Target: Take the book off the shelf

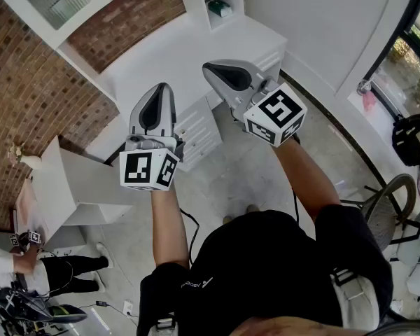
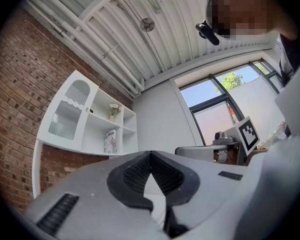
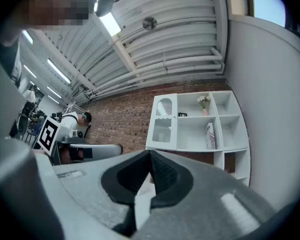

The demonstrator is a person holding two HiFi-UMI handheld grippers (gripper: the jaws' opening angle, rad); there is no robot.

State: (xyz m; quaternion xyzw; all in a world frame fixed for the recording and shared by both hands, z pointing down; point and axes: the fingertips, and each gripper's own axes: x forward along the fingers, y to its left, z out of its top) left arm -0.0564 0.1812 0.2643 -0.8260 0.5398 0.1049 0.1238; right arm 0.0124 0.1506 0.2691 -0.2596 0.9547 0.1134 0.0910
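Observation:
The book (image 3: 210, 135) stands upright in a middle cubby of the white wall shelf (image 3: 190, 139), far ahead of both grippers. In the left gripper view the same book (image 2: 110, 141) shows on the shelf (image 2: 90, 134) at the left. My left gripper (image 2: 150, 155) is shut with nothing in it. My right gripper (image 3: 151, 156) is also shut and holds nothing. In the head view both are raised side by side in front of the person, the left gripper (image 1: 161, 88) and the right gripper (image 1: 210, 68) pointing toward the white cabinets.
A small vase with flowers (image 3: 204, 103) sits on the shelf level above the book. A glass cabinet door (image 3: 162, 119) closes the shelf's left part. Below are a white counter (image 1: 189, 47) and drawers (image 1: 196, 128). A seated person (image 1: 28, 264) is at the lower left, a chair (image 1: 388, 208) at the right.

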